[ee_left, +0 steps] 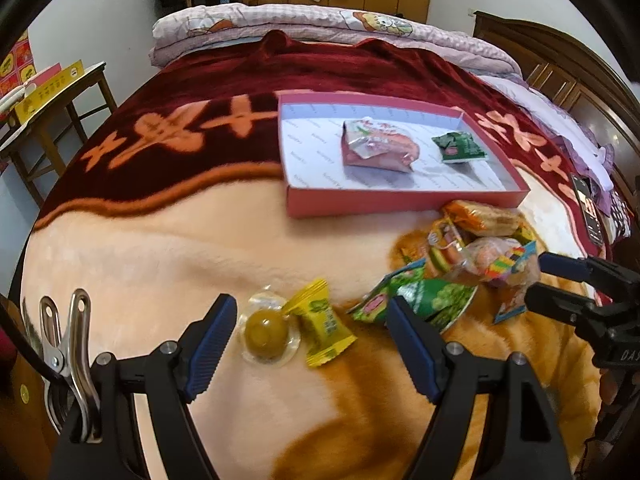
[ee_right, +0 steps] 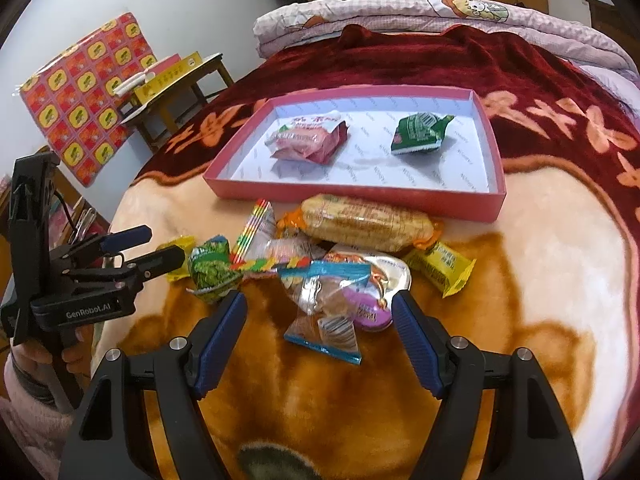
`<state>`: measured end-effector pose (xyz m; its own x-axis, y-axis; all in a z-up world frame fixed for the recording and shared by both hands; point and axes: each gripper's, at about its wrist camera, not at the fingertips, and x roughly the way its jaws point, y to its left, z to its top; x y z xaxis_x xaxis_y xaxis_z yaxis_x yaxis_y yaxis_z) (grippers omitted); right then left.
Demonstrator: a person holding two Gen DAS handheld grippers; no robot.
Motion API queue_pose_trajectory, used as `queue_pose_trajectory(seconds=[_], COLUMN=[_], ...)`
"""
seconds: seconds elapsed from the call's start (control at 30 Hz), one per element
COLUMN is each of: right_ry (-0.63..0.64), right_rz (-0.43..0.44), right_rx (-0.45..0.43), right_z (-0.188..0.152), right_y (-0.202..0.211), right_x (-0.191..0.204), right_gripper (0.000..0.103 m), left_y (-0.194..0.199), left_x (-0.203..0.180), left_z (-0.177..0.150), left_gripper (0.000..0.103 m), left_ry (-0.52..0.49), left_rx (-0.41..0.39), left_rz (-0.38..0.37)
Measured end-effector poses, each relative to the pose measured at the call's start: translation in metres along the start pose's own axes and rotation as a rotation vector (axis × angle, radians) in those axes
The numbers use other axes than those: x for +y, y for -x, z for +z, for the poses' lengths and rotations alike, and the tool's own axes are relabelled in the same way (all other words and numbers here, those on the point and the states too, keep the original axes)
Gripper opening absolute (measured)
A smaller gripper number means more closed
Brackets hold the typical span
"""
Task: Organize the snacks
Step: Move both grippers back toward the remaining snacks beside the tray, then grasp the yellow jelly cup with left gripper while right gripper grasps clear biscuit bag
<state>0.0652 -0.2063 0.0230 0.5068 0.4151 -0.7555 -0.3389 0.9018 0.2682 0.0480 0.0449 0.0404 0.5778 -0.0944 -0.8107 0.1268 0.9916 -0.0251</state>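
Observation:
A pink shallow box (ee_left: 400,202) (ee_right: 352,194) lies on the bed and holds a pink snack packet (ee_left: 376,148) (ee_right: 310,142) and a green packet (ee_left: 460,146) (ee_right: 420,132). In front of it lies a pile of snacks: a long orange cracker pack (ee_right: 364,222), a blue-edged clear packet (ee_right: 324,308), a green packet (ee_right: 212,266) (ee_left: 424,296). My left gripper (ee_left: 310,320) is open around a green jelly cup (ee_left: 266,332) and a yellow candy (ee_left: 324,318). My right gripper (ee_right: 320,316) is open around the blue-edged packet.
The bed is covered by a cream, orange and dark red blanket (ee_left: 160,240). Folded quilts (ee_left: 320,24) lie at the far end. A small table with yellow boxes (ee_left: 52,88) stands to the left. A phone (ee_left: 588,208) lies at the right. A metal clip (ee_left: 72,344) hangs by the left gripper.

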Motion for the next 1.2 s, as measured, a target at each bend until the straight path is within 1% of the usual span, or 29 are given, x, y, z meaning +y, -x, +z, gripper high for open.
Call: queue_pose_trajectory(seconds=[0.3,0.43,0.5,0.67,0.77,0.83,0.87,0.9,1.0,1.1,1.2], right_ry=[-0.002,0.002,0.005,0.020,0.018,0.015,0.011,0.007,0.002,0.002,-0.008], right_rz=[0.002,0.000,0.002,-0.012,-0.013,-0.012,-0.007,-0.004,-0.003,-0.007,-0.009], right_rx=[0.018,0.028,0.037,0.034,0.031,0.027,0.026,0.025,0.025,0.026,0.028], right_z=[-0.007,-0.010,-0.012,-0.014,-0.013,-0.014,-0.013,-0.013,-0.014,-0.013,-0.013], right_y=[-0.004,-0.005,-0.008,-0.009,-0.010,-0.009,-0.008,-0.008,-0.007,-0.007,-0.006], right_x=[0.004,0.007,0.009,0.011,0.011,0.010,0.010,0.010,0.010,0.010,0.007], right_gripper=[0.076,0.076,0.076,0.076,0.074,0.069,0.067,0.063,0.059,0.056,0.054], left_y=[-0.011,-0.013,-0.012,-0.005,-0.001,0.000,0.000,0.000,-0.001,-0.001,-0.001], left_x=[0.007,0.008,0.010,0.020,0.025,0.029,0.031,0.033,0.035,0.033,0.033], left_z=[-0.011,-0.013,-0.014,-0.017,-0.017,-0.016,-0.015,-0.016,-0.017,-0.016,-0.016], left_gripper=[0.080,0.079,0.076,0.073,0.066,0.062,0.057,0.051,0.043,0.041,0.041], left_ry=[0.028,0.028,0.031,0.053,0.072,0.092,0.100,0.104,0.107,0.085,0.083], left_rx=[0.025,0.017,0.012,-0.008,-0.016,-0.019,-0.019,-0.016,-0.010,-0.021,-0.024], left_rz=[-0.018,-0.023,-0.028,-0.064,-0.059,-0.065,-0.068,-0.070,-0.095,-0.085,-0.084])
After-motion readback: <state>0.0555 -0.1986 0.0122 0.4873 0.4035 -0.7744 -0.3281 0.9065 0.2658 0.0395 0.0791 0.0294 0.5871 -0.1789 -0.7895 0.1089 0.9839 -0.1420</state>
